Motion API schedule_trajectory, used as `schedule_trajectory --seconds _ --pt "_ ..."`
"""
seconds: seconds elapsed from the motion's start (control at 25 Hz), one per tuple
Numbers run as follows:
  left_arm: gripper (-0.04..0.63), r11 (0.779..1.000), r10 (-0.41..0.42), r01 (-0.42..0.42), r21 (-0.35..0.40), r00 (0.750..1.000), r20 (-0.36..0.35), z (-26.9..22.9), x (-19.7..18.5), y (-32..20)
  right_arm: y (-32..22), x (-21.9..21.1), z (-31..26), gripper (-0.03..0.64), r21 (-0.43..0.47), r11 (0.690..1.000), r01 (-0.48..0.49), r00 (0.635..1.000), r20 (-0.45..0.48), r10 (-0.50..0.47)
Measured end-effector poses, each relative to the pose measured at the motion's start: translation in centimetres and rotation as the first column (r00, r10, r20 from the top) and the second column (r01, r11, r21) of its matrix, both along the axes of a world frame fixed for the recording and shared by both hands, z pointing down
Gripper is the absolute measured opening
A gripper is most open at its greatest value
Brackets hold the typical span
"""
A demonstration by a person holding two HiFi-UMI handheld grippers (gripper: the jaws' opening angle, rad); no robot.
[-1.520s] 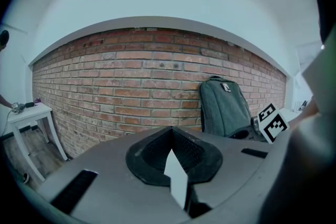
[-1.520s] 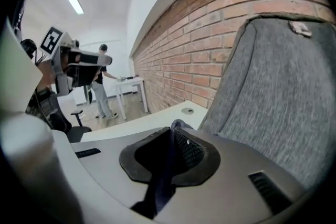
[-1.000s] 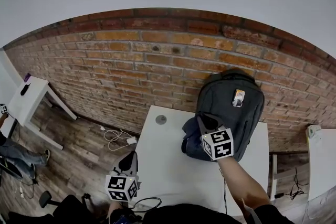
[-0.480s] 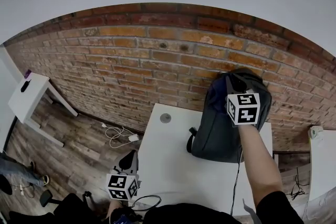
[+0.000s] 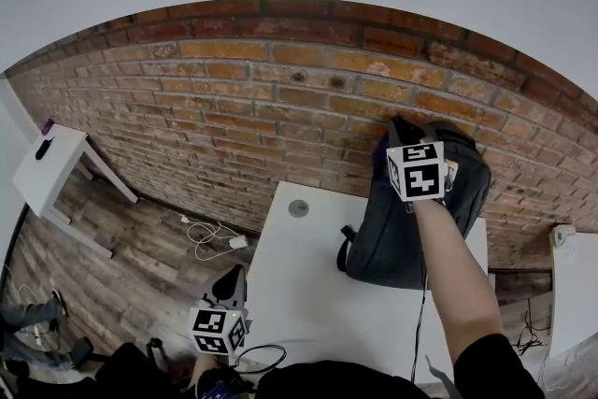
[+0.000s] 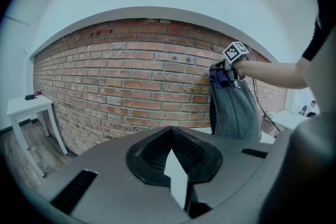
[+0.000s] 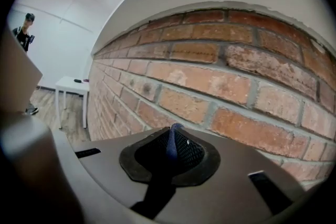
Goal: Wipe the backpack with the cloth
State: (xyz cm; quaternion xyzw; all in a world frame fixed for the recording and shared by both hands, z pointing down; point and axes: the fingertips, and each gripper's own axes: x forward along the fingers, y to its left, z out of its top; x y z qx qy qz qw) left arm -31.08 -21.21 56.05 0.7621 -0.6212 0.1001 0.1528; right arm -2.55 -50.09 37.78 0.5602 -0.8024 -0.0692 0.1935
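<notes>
A dark grey backpack stands on the white table, leaning against the brick wall; it also shows in the left gripper view. My right gripper is at the backpack's top, shut on a dark blue cloth that hangs at the bag's upper left. Brick fills the right gripper view. My left gripper hangs low beside the table's left front corner, away from the bag, jaws together with nothing held.
A round grommet sits in the table near the wall. White cables lie on the wooden floor to the left. A small white side table stands far left and another white surface at right.
My right gripper has carried the cloth from the backpack's lower left front up to its top, then a little left. The left gripper has stayed put.
</notes>
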Motion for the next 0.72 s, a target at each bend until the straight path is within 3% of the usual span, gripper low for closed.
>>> schedule_trajectory --seconds 0.16,0.28,0.48,0.72 --pt "-0.003 1.000 0.001 -0.001 0.000 1.000 -0.004 0.1 0.0 0.1 0.1 -3.7 2.4 0.029 -0.061 0.997 0.041 0.999 -0.025 -0.042" --pt "-0.002 1.000 -0.012 0.011 -0.007 1.000 -0.005 0.3 -0.4 0.6 0.3 -5.1 4.0 0.029 -0.112 0.994 0.017 0.999 -0.049 -0.022" --pt "-0.003 1.000 -0.023 0.023 -0.007 1.000 -0.010 0.3 -0.7 1.1 0.8 -6.5 6.7 0.029 -0.201 0.979 -0.025 1.000 0.003 0.026" --pt "-0.003 1.000 -0.030 0.030 -0.010 1.000 -0.008 0.4 -1.1 1.4 2.4 -6.7 8.7 0.029 -0.224 0.973 -0.055 0.996 0.063 0.071"
